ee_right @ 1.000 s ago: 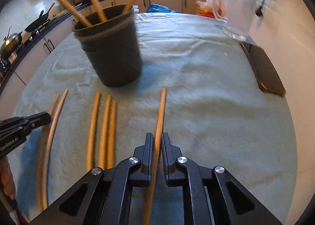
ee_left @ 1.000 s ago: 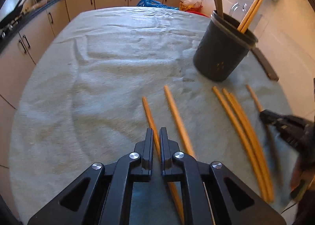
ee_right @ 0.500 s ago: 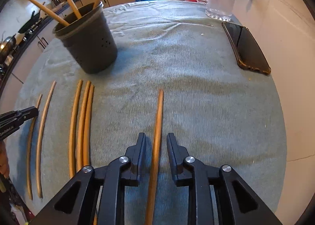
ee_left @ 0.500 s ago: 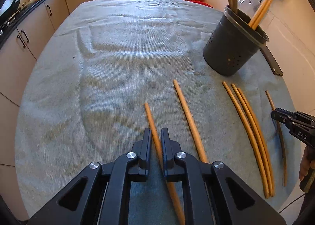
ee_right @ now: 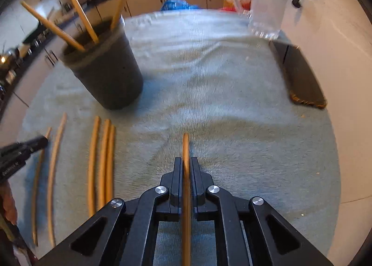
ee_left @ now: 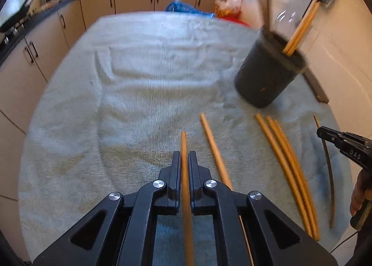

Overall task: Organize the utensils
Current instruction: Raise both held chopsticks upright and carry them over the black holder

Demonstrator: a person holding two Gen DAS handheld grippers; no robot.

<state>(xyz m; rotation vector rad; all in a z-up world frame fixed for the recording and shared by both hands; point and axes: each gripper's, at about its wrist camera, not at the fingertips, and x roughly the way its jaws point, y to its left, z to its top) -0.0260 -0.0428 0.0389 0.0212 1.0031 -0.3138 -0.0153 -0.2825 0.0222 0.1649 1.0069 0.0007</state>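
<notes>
Chopsticks are now pinched, one in each hand-held gripper: the left hand-held gripper [ee_left: 184, 161] clamps a chopstick [ee_left: 184, 149], and the right hand-held gripper [ee_right: 186, 167], whose jaws stood apart half a second ago, has just closed on another chopstick [ee_right: 186, 147]. Both sticks look raised off the towel-covered tabletop [ee_left: 139, 75]. Next likely comes the dark holder [ee_right: 107, 72]; five loose sticks [ee_right: 102, 161] remain.

The table [ee_right: 337, 173] is covered by a cloth [ee_right: 209, 75]; on it are set a holder [ee_right: 109, 79], chopsticks [ee_right: 102, 163], a jug [ee_right: 267, 3] and a phone [ee_right: 300, 75].
</notes>
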